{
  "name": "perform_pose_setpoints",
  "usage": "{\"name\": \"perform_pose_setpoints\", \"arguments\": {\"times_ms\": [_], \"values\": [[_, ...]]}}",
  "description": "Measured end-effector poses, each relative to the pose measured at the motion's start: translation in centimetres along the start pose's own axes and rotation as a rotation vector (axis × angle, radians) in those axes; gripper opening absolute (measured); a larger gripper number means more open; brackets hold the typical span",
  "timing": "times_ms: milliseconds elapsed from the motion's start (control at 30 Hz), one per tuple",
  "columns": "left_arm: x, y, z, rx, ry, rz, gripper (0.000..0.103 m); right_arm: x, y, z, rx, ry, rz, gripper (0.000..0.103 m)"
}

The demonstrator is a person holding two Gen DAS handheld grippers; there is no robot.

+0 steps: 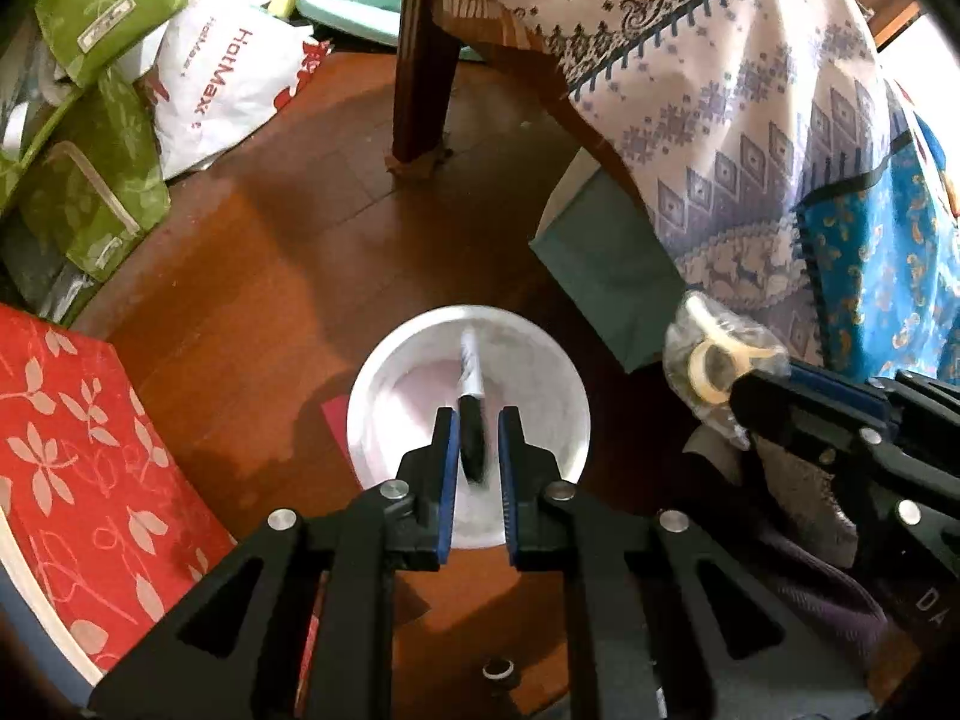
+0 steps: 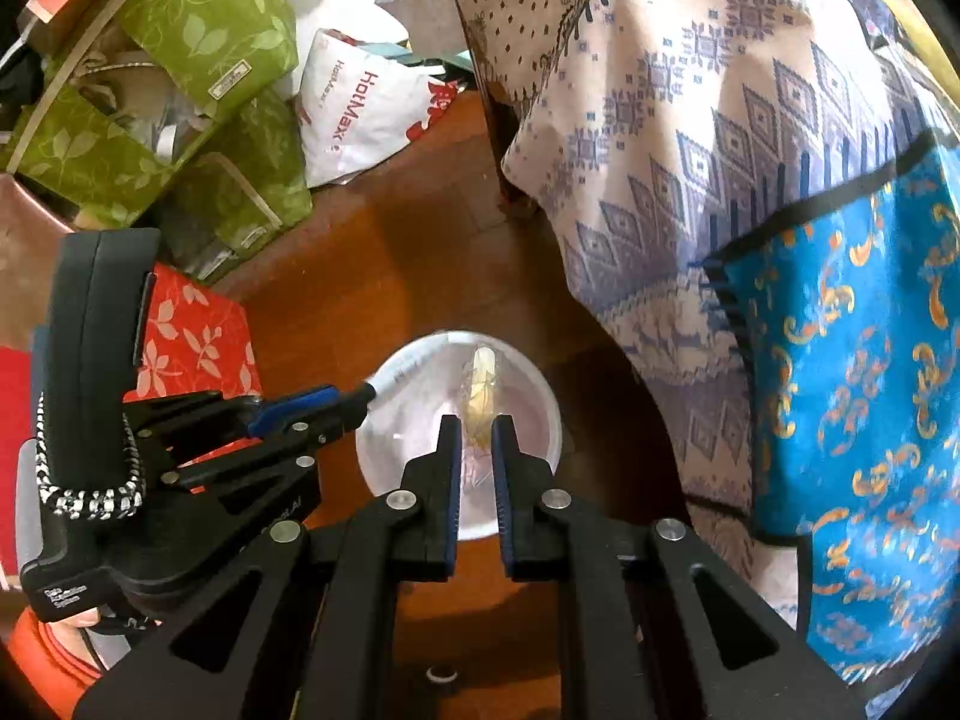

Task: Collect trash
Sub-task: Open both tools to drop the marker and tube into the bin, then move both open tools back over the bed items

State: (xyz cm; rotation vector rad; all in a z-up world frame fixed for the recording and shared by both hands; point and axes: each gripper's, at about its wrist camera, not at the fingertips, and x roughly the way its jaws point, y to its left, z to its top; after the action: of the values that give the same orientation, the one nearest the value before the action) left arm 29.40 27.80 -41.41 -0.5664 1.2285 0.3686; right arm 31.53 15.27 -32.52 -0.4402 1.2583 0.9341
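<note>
A white round bin (image 1: 390, 396) stands on the wooden floor below both grippers; it also shows in the right wrist view (image 2: 534, 402). My left gripper (image 1: 475, 420) holds a black-and-white marker pen (image 1: 470, 384) over the bin opening, and the pen looks blurred. From the right wrist view the left gripper (image 2: 360, 396) reaches the bin's left rim. My right gripper (image 2: 477, 429) is shut on a clear plastic bag holding yellowish tape rolls (image 2: 480, 390) above the bin. The same bag (image 1: 714, 360) shows at the right in the left wrist view.
A patterned tablecloth (image 1: 750, 120) hangs at the right beside a dark wooden table leg (image 1: 420, 72). Green leaf-print bags (image 2: 204, 48), a white HotMax bag (image 2: 366, 114) and a red floral box (image 1: 78, 450) crowd the left. A teal panel (image 1: 606, 276) lies near the bin.
</note>
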Motion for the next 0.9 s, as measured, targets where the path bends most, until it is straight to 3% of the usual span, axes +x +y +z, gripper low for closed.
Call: {"name": "perform_pose_setpoints", "arguments": {"times_ms": [100, 200, 500, 700, 900], "values": [[-0.7, -0.2, 0.1, 0.012, -0.016, 0.027, 0.027, -0.3, -0.6, 0.1, 0.02, 0.009, 0.016, 0.019], [-1.8, -0.3, 0.0, 0.011, -0.036, 0.037, 0.029, -0.8, -0.9, 0.0, 0.031, -0.005, 0.01, 0.03], [-6.4, -1.1, -1.0, 0.036, -0.095, 0.057, 0.029, -4.5, -0.7, -0.8, 0.021, -0.067, 0.008, 0.03], [-11.2, -3.8, -2.2, 0.105, -0.176, 0.077, 0.029, -9.4, -1.4, -2.3, 0.033, -0.161, -0.016, 0.03], [-17.2, -7.4, -3.5, 0.164, -0.286, 0.051, 0.029, -15.4, -1.9, -4.2, 0.043, -0.288, -0.058, 0.03]]}}
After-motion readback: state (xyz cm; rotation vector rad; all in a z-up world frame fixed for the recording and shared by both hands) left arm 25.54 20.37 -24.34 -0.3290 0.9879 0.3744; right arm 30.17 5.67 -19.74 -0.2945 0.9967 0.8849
